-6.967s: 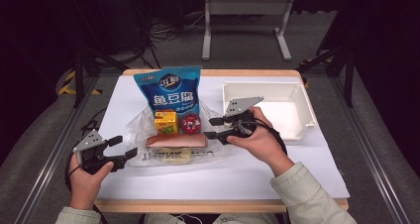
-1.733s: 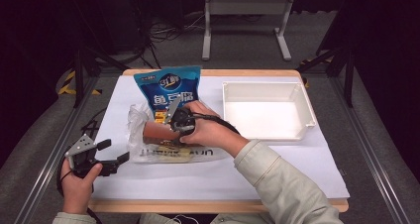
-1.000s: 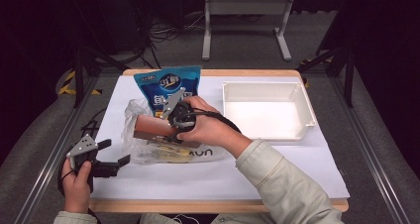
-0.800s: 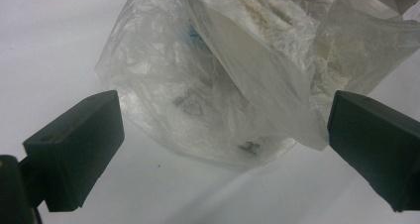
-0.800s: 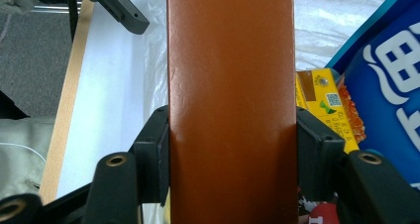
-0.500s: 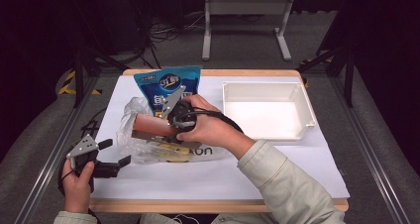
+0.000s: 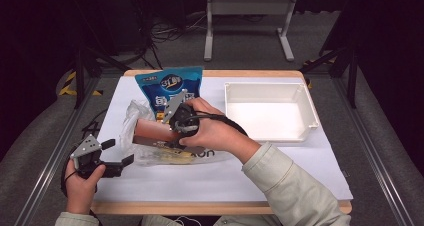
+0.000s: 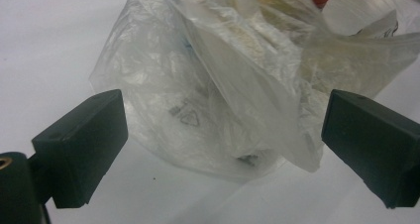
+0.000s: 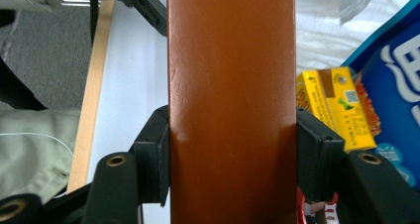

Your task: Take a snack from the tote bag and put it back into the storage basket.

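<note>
My right claw [image 7: 172, 131] is clamped across a long brown box [image 7: 150, 131] — in the right gripper view its pads press both long sides of the box [image 9: 232, 105], whose long axis runs straight out ahead of the jaws. In the high view the box points left from the claw, angled a little up off the worktop [image 7: 280, 181], with its far end at the mouth of the clear plastic bag [image 7: 132, 121]. The white tray [image 7: 310, 111] lies well apart to the right, so I judge the coming move is a pull along the box's own axis, away from the bag.

My left claw [image 7: 117, 153] stands wide with nothing between its pads; the left gripper view has the crumpled bag [image 8: 233, 95] just ahead of them, so this hand is the nearer one to pin the plastic.

Against seven seconds ago — both claws then hung free and the box lay flat inside the bag, under the yellow carton [image 9: 337, 105] and in front of the blue pouch [image 7: 172, 83]. Over the last second the bag has bunched leftward as the box comes up.
</note>
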`<action>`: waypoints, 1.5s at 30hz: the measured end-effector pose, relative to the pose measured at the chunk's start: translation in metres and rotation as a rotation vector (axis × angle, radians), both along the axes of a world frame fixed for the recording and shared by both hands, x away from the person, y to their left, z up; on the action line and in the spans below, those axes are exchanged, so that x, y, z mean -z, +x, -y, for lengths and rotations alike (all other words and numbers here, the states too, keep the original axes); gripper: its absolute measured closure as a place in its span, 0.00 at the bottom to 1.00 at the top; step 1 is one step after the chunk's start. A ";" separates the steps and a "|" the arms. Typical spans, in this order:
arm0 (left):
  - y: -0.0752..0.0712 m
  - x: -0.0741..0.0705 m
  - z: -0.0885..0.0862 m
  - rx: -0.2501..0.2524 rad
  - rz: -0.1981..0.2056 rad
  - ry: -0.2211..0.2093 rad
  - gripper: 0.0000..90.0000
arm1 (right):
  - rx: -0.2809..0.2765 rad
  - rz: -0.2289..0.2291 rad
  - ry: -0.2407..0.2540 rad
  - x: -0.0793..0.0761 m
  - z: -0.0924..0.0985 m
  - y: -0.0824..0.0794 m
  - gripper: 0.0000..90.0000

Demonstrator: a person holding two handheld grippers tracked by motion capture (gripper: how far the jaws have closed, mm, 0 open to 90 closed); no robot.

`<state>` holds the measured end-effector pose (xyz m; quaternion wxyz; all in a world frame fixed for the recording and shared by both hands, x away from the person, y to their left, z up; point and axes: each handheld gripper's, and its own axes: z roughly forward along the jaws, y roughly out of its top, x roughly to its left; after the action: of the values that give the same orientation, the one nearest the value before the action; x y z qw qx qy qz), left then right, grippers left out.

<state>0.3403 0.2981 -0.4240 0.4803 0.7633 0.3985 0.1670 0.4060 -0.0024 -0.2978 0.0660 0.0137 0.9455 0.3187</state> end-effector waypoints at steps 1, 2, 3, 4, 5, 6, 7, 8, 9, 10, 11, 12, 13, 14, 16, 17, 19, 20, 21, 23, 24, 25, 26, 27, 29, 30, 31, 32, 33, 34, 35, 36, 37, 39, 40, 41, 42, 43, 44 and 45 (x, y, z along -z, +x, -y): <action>0.000 0.000 0.000 0.001 0.003 -0.001 0.05 | -0.003 0.005 0.021 -0.005 0.002 -0.001 0.47; 0.000 0.000 -0.001 -0.002 0.002 -0.002 0.05 | -0.003 0.005 0.021 -0.005 0.002 -0.001 0.47; 0.000 0.000 -0.001 -0.003 0.000 0.000 0.04 | -0.007 0.006 0.034 -0.008 0.003 -0.002 0.47; 0.000 0.000 -0.001 -0.003 -0.002 0.003 0.04 | -0.007 0.006 0.034 -0.008 0.003 -0.002 0.47; 0.000 0.000 -0.001 0.002 -0.004 0.007 0.04 | -0.004 0.003 0.047 -0.009 0.003 -0.003 0.47; 0.001 0.000 -0.001 0.007 -0.005 0.007 0.03 | -0.009 -0.002 0.054 -0.010 0.003 -0.003 0.47; 0.000 0.000 -0.001 0.011 -0.010 0.008 0.03 | -0.011 -0.006 0.060 -0.011 0.003 -0.004 0.47; 0.001 0.001 -0.001 0.012 -0.011 0.010 0.03 | -0.012 -0.010 0.068 -0.011 0.004 -0.005 0.47; 0.000 0.000 -0.001 0.010 -0.013 0.014 0.03 | -0.014 -0.013 0.071 -0.012 0.004 -0.005 0.47; 0.000 0.000 -0.002 0.012 -0.012 0.014 0.03 | -0.013 -0.010 0.073 -0.014 0.004 -0.006 0.47; 0.000 0.000 -0.002 0.014 -0.011 0.011 0.03 | -0.017 -0.004 0.072 -0.015 0.005 -0.007 0.47; 0.000 0.000 -0.003 0.016 -0.010 0.011 0.03 | -0.016 -0.003 0.076 -0.016 0.005 -0.007 0.47; -0.001 0.000 -0.003 0.018 -0.009 0.013 0.03 | -0.018 -0.004 0.079 -0.017 0.006 -0.007 0.47; -0.001 0.000 -0.004 0.018 -0.007 0.012 0.03 | -0.016 -0.006 0.086 -0.020 0.008 -0.008 0.47; -0.001 0.000 -0.005 0.014 -0.007 0.014 0.03 | -0.017 -0.003 0.096 -0.023 0.010 -0.008 0.47; -0.001 0.000 -0.005 0.013 -0.007 0.016 0.03 | -0.014 -0.002 0.100 -0.025 0.012 -0.008 0.47; -0.001 -0.001 -0.005 0.017 -0.006 0.019 0.03 | -0.013 0.002 0.108 -0.028 0.015 -0.009 0.47; -0.001 -0.001 -0.005 0.017 -0.006 0.019 0.02 | -0.013 0.002 0.108 -0.028 0.015 -0.009 0.47; -0.001 -0.001 -0.005 0.019 -0.005 0.021 0.02 | -0.008 0.003 0.114 -0.030 0.018 -0.009 0.47; -0.001 -0.001 -0.006 0.026 -0.003 0.024 0.02 | -0.005 0.005 0.123 -0.034 0.025 -0.007 0.47; -0.001 -0.001 -0.006 0.029 -0.002 0.023 0.02 | 0.006 0.001 0.125 -0.035 0.028 -0.007 0.47; -0.001 -0.002 -0.006 0.032 -0.003 0.025 0.02 | 0.009 0.003 0.126 -0.036 0.030 -0.007 0.47; 0.000 -0.002 -0.006 0.033 -0.002 0.029 0.02 | 0.017 0.005 0.126 -0.037 0.035 -0.005 0.47; 0.000 -0.002 -0.006 0.034 -0.001 0.035 0.02 | 0.020 0.008 0.126 -0.038 0.038 -0.004 0.47; 0.000 -0.003 -0.005 0.046 0.003 0.041 0.02 | 0.030 0.013 0.124 -0.039 0.043 -0.002 0.47; 0.000 -0.003 -0.005 0.046 0.003 0.041 0.02 | 0.030 0.013 0.124 -0.039 0.043 -0.002 0.47; 0.001 -0.003 -0.004 0.051 0.000 0.037 0.02 | 0.034 0.014 0.124 -0.041 0.047 -0.001 0.47; 0.001 -0.003 -0.005 0.053 -0.001 0.037 0.02 | 0.041 0.013 0.128 -0.042 0.051 0.000 0.47; 0.001 -0.003 -0.005 0.047 0.000 0.039 0.02 | 0.042 0.014 0.126 -0.043 0.054 0.001 0.47; 0.001 -0.003 -0.005 0.039 0.000 0.034 0.02 | 0.047 0.014 0.129 -0.044 0.057 0.002 0.47; 0.001 -0.003 -0.006 0.034 0.004 0.031 0.02 | 0.053 0.014 0.127 -0.045 0.060 0.003 0.47; 0.001 -0.003 -0.007 0.033 0.004 0.030 0.02 | 0.061 0.013 0.131 -0.046 0.063 0.004 0.47; 0.001 -0.003 -0.007 0.033 0.005 0.028 0.02 | 0.069 0.012 0.131 -0.047 0.066 0.005 0.47; 0.001 -0.003 -0.007 0.036 0.004 0.027 0.02 | 0.072 0.014 0.129 -0.049 0.070 0.007 0.47; 0.001 -0.003 -0.008 0.043 0.007 0.034 0.02 | 0.079 0.014 0.129 -0.049 0.073 0.008 0.47; 0.000 -0.003 -0.007 0.048 0.008 0.035 0.02 | 0.086 0.012 0.129 -0.050 0.075 0.009 0.47; 0.000 -0.003 -0.007 0.052 0.008 0.037 0.02 | 0.096 0.010 0.130 -0.050 0.079 0.011 0.47; 0.000 -0.003 -0.007 0.059 0.011 0.037 0.02 | 0.099 0.010 0.132 -0.051 0.080 0.012 0.47; -0.001 -0.003 -0.007 0.063 0.012 0.037 0.02 | 0.105 0.009 0.134 -0.051 0.083 0.014 0.47; -0.001 -0.003 -0.007 0.065 0.015 0.039 0.02 | 0.108 0.010 0.134 -0.051 0.085 0.015 0.47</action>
<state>0.3391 0.3053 -0.4207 0.4734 0.7838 0.3664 0.1650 0.4215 -0.0878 -0.2464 0.0865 0.0674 0.9195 0.3774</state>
